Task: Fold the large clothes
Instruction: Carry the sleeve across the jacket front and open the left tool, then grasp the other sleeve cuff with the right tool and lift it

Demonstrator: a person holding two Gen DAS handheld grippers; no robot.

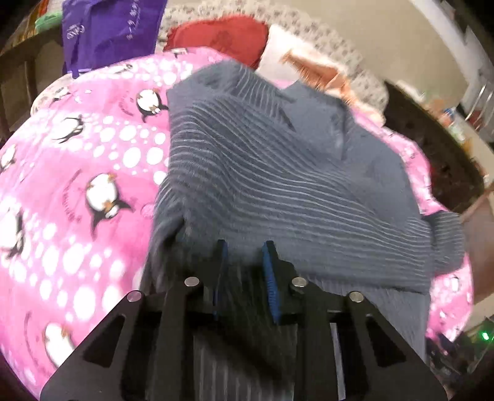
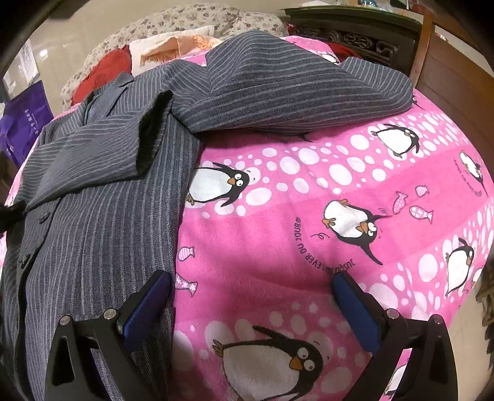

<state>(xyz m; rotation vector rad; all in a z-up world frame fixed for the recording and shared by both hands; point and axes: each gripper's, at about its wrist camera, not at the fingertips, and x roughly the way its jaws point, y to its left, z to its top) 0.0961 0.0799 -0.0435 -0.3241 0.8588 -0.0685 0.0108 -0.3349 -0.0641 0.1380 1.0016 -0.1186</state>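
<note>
A grey pinstriped suit jacket (image 2: 92, 216) lies on a pink penguin-print blanket (image 2: 308, 216). One sleeve (image 2: 293, 92) stretches away to the far right; the other sleeve is folded across the chest. My right gripper (image 2: 251, 283) is open and empty above the blanket, its left finger (image 2: 148, 308) over the jacket's right edge. In the left wrist view my left gripper (image 1: 245, 250) is shut on a fold of the jacket (image 1: 278, 172) and holds the cloth lifted; this view is blurred.
A purple bag (image 1: 108, 31) hangs at the far left. A red cushion (image 1: 222, 37), a white cushion (image 2: 166, 46) and a floral cover (image 2: 185, 21) lie beyond the jacket. Dark carved wooden furniture (image 2: 355, 37) stands at the far right.
</note>
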